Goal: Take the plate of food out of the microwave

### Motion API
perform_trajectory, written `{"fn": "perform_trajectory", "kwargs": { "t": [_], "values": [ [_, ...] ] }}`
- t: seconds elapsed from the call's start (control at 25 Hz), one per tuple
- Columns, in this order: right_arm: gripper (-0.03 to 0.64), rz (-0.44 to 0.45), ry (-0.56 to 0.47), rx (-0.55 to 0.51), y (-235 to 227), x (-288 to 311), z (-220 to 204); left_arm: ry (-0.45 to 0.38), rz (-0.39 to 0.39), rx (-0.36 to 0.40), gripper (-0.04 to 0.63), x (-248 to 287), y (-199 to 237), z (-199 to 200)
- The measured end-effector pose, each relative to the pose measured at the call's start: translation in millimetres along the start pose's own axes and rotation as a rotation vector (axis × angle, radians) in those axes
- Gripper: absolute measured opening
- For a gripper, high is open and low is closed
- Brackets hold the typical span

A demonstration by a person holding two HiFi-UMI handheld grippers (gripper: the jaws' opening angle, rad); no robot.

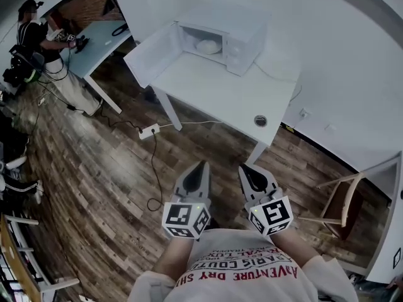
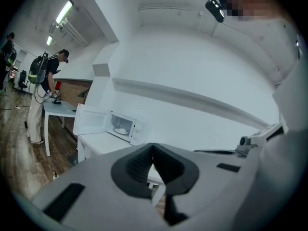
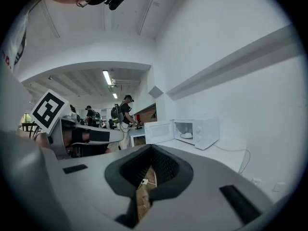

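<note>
A white microwave (image 1: 220,39) stands at the back of a white table (image 1: 220,90), its door (image 1: 153,52) swung wide to the left. Inside it lies a pale plate of food (image 1: 208,45), also seen as the plate (image 2: 120,130) in the left gripper view and the plate (image 3: 186,135) in the right gripper view. My left gripper (image 1: 200,167) and right gripper (image 1: 249,168) are side by side close to my body, over the wooden floor and well short of the table. Both are shut and hold nothing. Both point toward the microwave (image 2: 126,125).
A power strip with a black cable (image 1: 149,131) lies on the floor before the table. A wooden chair (image 1: 343,203) stands at the right. A round insert (image 1: 260,121) sits near the table's front right corner. A person (image 1: 31,30) works at another table far left.
</note>
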State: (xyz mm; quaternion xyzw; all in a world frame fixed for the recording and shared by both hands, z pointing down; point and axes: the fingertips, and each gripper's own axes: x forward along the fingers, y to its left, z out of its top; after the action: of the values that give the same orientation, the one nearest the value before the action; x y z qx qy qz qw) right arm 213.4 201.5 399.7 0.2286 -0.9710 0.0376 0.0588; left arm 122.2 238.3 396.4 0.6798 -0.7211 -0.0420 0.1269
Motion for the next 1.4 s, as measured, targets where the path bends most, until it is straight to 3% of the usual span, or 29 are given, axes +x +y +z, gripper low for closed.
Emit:
{"fn": "perform_trajectory", "kwargs": {
  "t": [0.48, 0.68, 1.0, 1.28, 1.4],
  "values": [
    [0.009, -0.137, -0.001, 0.018, 16.6, 182.0, 40.4, 0.023, -0.115, 0.063, 0.006, 79.0, 168.1, 75.2],
    [0.010, -0.151, 0.027, 0.044, 26.4, 241.3, 45.2, 0.037, -0.115, 0.051, 0.006, 99.5, 227.4, 94.8],
    [0.010, -0.133, 0.071, 0.039, 5.0, 305.8, 37.5, 0.064, -0.112, 0.030, 0.006, 154.8, 269.1, 92.3],
    [0.011, -0.070, 0.063, 0.021, -45.9, 380.3, 40.6, 0.083, -0.071, 0.062, 0.006, 229.1, 301.6, 103.3],
    [0.009, -0.083, 0.047, 0.029, -85.3, 406.6, 52.2, 0.069, -0.047, 0.059, 0.006, 267.7, 316.2, 120.5]
  ]
}}
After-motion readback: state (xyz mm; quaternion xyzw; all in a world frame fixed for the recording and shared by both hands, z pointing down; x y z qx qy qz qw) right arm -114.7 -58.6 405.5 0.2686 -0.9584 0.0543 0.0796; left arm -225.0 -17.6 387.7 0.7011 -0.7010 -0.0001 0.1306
